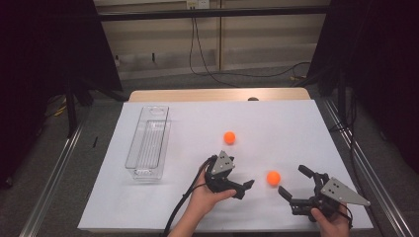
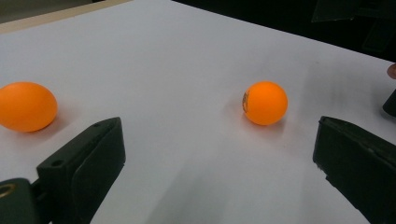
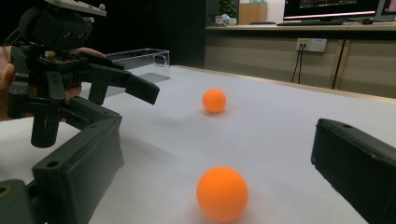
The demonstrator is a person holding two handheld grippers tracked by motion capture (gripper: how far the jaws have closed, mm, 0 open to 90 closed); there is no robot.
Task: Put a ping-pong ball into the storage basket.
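Observation:
Two orange balls lie on the white table sheet (image 1: 286, 118). The far ball (image 1: 230, 138) sits mid-table. The near ball (image 1: 273, 177) rests between my two grippers. My left gripper (image 1: 242, 174) is open and points right, towards the near ball (image 2: 265, 102), with the far ball (image 2: 25, 106) off to its left. Nothing lies between its tips (image 2: 217, 140). My right gripper (image 1: 295, 181) is open too, just right of the near ball (image 3: 222, 192), which lies in front of its gap (image 3: 217, 135). Beyond it sits the far ball (image 3: 214, 101).
An empty clear plastic bin (image 1: 165, 148) stands lengthwise at the left of the sheet, also seen in the right gripper view (image 3: 140, 58). The wooden table edge (image 1: 217, 95) runs along the back. Metal rails flank the table.

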